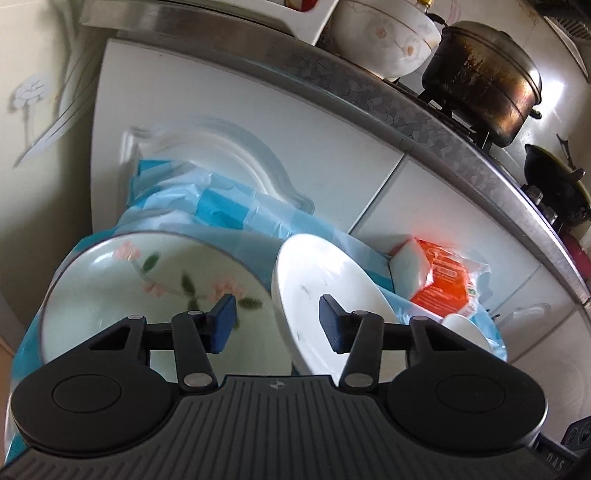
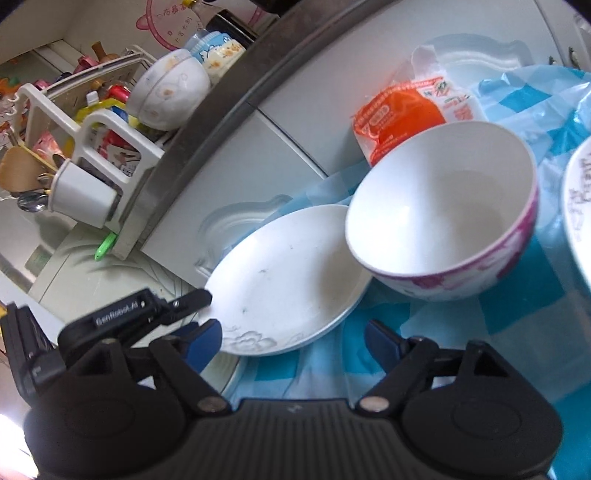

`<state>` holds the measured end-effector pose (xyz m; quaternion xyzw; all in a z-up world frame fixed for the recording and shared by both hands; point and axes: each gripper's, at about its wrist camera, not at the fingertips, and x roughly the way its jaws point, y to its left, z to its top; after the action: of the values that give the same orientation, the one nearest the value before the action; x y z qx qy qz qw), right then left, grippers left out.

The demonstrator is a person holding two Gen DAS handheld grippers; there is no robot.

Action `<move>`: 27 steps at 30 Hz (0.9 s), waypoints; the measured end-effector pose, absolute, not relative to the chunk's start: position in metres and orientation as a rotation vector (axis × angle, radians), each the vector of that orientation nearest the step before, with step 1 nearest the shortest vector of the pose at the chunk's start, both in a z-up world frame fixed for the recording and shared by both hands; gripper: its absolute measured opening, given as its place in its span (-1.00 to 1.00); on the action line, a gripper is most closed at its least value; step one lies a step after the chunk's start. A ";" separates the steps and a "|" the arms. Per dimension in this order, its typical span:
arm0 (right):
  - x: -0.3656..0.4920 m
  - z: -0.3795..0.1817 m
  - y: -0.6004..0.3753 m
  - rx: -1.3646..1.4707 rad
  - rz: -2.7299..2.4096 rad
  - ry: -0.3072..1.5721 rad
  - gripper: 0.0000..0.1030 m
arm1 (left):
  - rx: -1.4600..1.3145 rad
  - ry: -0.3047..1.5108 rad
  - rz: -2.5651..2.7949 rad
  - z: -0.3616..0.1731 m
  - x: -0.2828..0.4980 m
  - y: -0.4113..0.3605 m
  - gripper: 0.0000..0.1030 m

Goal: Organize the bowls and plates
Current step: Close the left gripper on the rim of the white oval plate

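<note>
In the left wrist view a pale green plate with pink flowers (image 1: 147, 291) lies at the left and a plain white plate (image 1: 325, 295) tilts beside it. My left gripper (image 1: 277, 325) is open and empty, just above the gap between them. In the right wrist view the white plate (image 2: 288, 280) lies on the blue checked cloth (image 2: 461, 332), with a white bowl with a pink pattern (image 2: 443, 218) resting on its right rim. My right gripper (image 2: 291, 345) is open and empty over the plate's near rim. Another patterned dish (image 2: 580, 221) shows at the right edge.
An orange packet (image 2: 399, 110) leans against the white cabinet doors (image 1: 240, 110) behind the dishes. Above, the counter holds a sooty pot (image 1: 484, 81), a floral bowl (image 1: 384, 33) and a black wok (image 1: 554, 184). A dish rack with bowls and utensils (image 2: 110, 122) stands at the left.
</note>
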<state>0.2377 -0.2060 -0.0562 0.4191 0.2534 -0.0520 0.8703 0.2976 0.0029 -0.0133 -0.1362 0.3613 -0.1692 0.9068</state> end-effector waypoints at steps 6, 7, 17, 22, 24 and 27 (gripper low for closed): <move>0.255 -0.067 -0.211 0.882 -0.120 0.536 0.63 | -0.280 0.768 -0.342 -0.024 0.316 -0.010 -0.27; 0.257 -0.068 -0.212 0.884 -0.119 0.535 0.63 | -0.278 0.771 -0.342 -0.026 0.319 -0.011 -0.30; 0.271 -0.081 -0.217 0.907 -0.110 0.513 0.62 | -0.269 0.771 -0.342 -0.032 0.327 -0.017 -0.85; 0.276 -0.078 -0.210 0.846 -0.113 0.518 0.61 | -0.259 0.756 -0.339 -0.032 0.324 -0.017 -0.87; 0.279 -0.075 -0.206 0.805 -0.120 0.531 0.57 | -0.248 0.746 -0.338 -0.032 0.320 -0.016 -0.87; 0.280 -0.072 -0.201 0.756 -0.141 0.546 0.53 | -0.242 0.733 -0.346 -0.030 0.314 -0.014 -0.88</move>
<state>0.2803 -0.2008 -0.0722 0.3643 0.2630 -0.0677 0.8908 0.3143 -0.0144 -0.0298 -0.1176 0.3558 -0.1678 0.9118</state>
